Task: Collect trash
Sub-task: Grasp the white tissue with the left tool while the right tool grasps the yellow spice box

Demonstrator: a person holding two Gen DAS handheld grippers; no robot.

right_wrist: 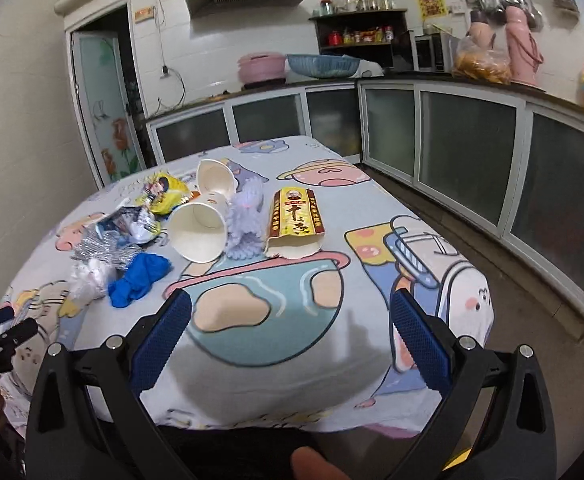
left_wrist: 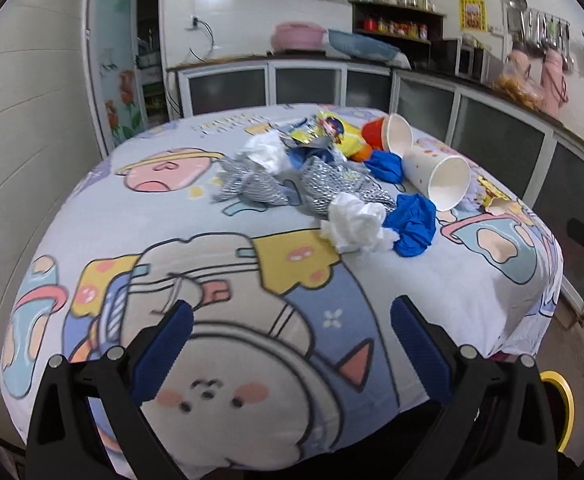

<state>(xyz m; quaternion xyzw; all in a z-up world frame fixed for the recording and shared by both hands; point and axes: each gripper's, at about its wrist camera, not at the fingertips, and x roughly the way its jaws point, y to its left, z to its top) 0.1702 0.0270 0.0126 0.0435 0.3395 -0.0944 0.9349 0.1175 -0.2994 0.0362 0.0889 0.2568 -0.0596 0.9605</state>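
A cartoon-print table heaped with trash awaits you: take the nearest loose pieces first, the crumpled white tissue and the blue glove just beside it, coming down over one piece at a time so the jaws close on it alone and not on the cloth beneath. Your left gripper hangs wide open and empty over the near edge, touching nothing. Your right gripper is likewise spread wide and empty, with the tipped paper cup and the yellow carton lying farther in
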